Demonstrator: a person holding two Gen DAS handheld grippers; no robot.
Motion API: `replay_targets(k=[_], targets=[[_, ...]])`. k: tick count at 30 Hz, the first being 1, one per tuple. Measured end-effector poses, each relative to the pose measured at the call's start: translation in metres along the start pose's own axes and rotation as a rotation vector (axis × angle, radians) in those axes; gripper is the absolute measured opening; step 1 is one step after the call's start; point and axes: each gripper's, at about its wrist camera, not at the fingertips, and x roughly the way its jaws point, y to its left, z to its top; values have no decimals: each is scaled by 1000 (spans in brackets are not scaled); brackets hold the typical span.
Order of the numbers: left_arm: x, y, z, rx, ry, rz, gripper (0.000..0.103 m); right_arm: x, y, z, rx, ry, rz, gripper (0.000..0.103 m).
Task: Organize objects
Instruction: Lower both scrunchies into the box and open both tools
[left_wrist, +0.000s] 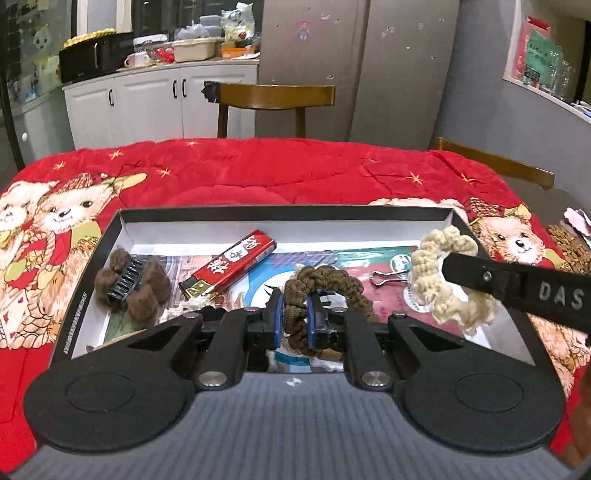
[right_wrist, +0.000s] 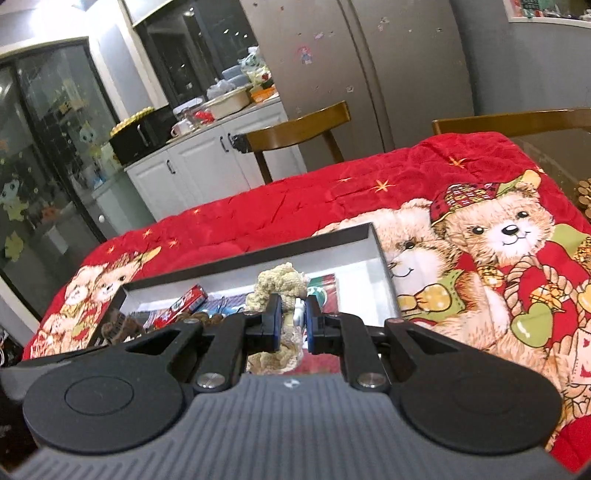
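A shallow black box (left_wrist: 280, 213) with a white inside lies on the red quilt. My left gripper (left_wrist: 297, 300) is shut on a brown knitted scrunchie (left_wrist: 314, 280), held over the box's near middle. My right gripper (right_wrist: 291, 308) is shut on a cream knitted scrunchie (right_wrist: 275, 284); in the left wrist view its black finger (left_wrist: 517, 284) reaches in from the right with that cream scrunchie (left_wrist: 432, 273) over the box's right side. Inside the box lie a red lighter (left_wrist: 231, 267), a furry brown hair claw (left_wrist: 127, 286) and a binder clip (left_wrist: 388, 277).
The red teddy-bear quilt (left_wrist: 258, 173) covers the table. Wooden chairs (left_wrist: 273, 99) stand behind its far edge, another chair (right_wrist: 517, 122) at the right. White cabinets (left_wrist: 147, 103) with a cluttered counter and a grey fridge (left_wrist: 362, 66) lie beyond.
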Motion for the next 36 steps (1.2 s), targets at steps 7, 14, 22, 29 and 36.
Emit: replay_targets(k=[7,14,22,29,36], targets=[[5,9,1,-19,3,18,16,5,-4,0,-10,15,-8,15],[4,6,1,-6,-6,33,16,12,-3,-5,-17,42,-16,15],[6,5,0,1,-9,39,16,15,-4,-7,-21,57,-23,16],[7,5,0,1,-7,39,16,21,-5,-10,-12,73,-29,16],[9,7,-1,-4,-7,47,16,24,-4,-14,-20,83,-33,16]])
